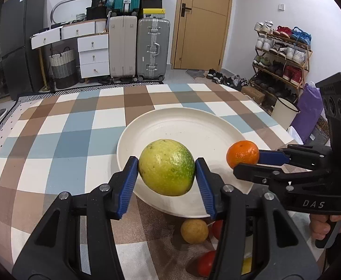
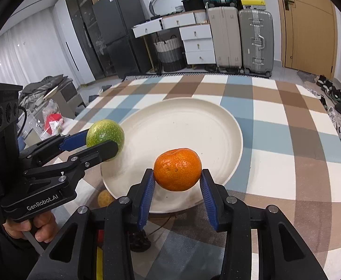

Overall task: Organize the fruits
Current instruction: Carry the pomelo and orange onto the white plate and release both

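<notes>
Nearest the left wrist camera, the left hand-held gripper (image 1: 166,170) is clamped on a green-yellow fruit (image 1: 166,166), its two blue pads pressing the fruit's left and right sides. The fruit hangs clear of the surface, above the near rim of a cream plate (image 1: 184,121). Below the fingers, on the checked worktop (image 1: 65,135) just in front of the plate, lie a small tan round fruit (image 1: 194,231) and two red fruits (image 1: 205,262), partly hidden by the gripper's frame; a bit of something yellow shows beside them, too hidden to name.

In the right wrist view, the right hand-held gripper (image 2: 177,182) grips an orange mandarin (image 2: 177,169) in the same way, with a blue pad on each side. The mandarin is held over the plate's near edge. From the left camera it appears at the plate's right rim, and the green-yellow fruit appears at the plate's left rim from the right camera, so the two held fruits sit side by side but apart. A hand (image 2: 39,226) wraps the left gripper's handle at the lower left of the right view.

The middle of the plate lies beyond both fruits. Farther back, past the worktop's edge, stand suitcases (image 1: 140,49), white drawers (image 1: 93,53), a wooden door (image 1: 203,21) and a shoe rack (image 1: 284,53).
</notes>
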The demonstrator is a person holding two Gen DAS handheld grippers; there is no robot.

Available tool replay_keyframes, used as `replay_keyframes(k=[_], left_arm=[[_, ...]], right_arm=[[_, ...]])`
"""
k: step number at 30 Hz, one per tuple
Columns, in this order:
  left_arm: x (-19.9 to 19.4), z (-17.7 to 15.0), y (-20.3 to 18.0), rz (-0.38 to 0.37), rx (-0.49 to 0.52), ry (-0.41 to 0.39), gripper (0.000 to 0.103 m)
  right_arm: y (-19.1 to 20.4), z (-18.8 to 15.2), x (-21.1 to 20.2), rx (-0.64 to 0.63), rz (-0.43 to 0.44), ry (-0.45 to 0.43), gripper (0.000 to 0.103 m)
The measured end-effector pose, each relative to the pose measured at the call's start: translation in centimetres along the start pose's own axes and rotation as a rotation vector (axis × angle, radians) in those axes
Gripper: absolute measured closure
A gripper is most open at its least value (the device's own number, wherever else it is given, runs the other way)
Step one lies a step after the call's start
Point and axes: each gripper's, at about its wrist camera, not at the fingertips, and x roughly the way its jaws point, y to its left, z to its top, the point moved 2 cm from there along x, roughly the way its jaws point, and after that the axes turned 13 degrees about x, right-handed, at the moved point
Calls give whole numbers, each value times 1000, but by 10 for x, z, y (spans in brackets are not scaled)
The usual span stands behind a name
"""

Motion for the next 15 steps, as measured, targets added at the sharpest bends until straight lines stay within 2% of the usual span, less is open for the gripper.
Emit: replay_keyframes(k=[6, 9, 10, 15], left_arm=[[6, -4, 2, -9, -12, 27, 56], [-2, -3, 5, -27, -39, 1, 53], [-4, -3, 6, -33, -46, -2, 50], [-23, -6, 8, -12, -55, -24, 19]], right_arm=[[5, -4, 6, -19, -1, -2, 61], [6, -3, -6, -23, 2, -57, 49], [5, -2, -11, -18, 5, -72, 45], [-1, -4, -22, 4, 25, -68, 25]])
